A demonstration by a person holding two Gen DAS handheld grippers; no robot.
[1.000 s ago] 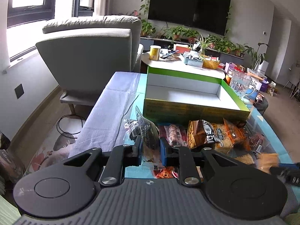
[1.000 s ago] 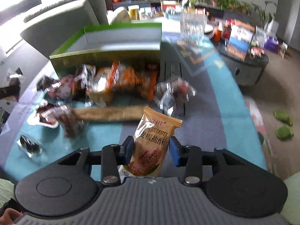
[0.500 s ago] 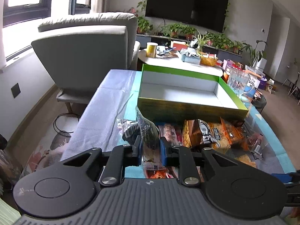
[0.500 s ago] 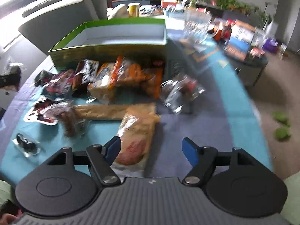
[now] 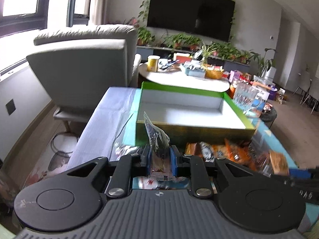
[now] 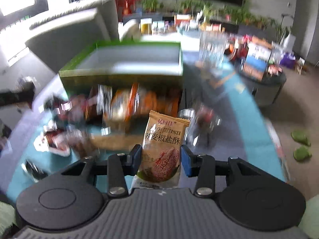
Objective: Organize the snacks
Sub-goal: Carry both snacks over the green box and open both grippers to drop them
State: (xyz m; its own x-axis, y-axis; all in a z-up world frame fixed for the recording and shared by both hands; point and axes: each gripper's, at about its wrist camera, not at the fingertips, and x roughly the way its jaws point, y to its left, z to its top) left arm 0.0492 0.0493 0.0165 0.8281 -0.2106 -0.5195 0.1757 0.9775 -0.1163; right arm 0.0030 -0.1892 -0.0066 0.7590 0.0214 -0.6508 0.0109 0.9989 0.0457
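The green box [image 5: 191,127] lies just beyond both grippers: the left gripper [image 5: 160,157] clamps a clear packet [image 5: 157,139], while the right gripper [image 6: 161,159] is closing around an upright tan biscuit packet [image 6: 163,147].

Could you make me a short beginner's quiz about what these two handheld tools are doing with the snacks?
1. True or false: the green box already holds several snacks.
2. What sits between the fingers of the left tool?
A. a clear wrapped snack
B. a yellow cup
C. a glass pitcher
3. What colour is the packet between the closing fingers of the right tool?

Key
1. False: its white inside shows bare.
2. A, the clear wrapped snack.
3. Tan, with a biscuit pictured on it.
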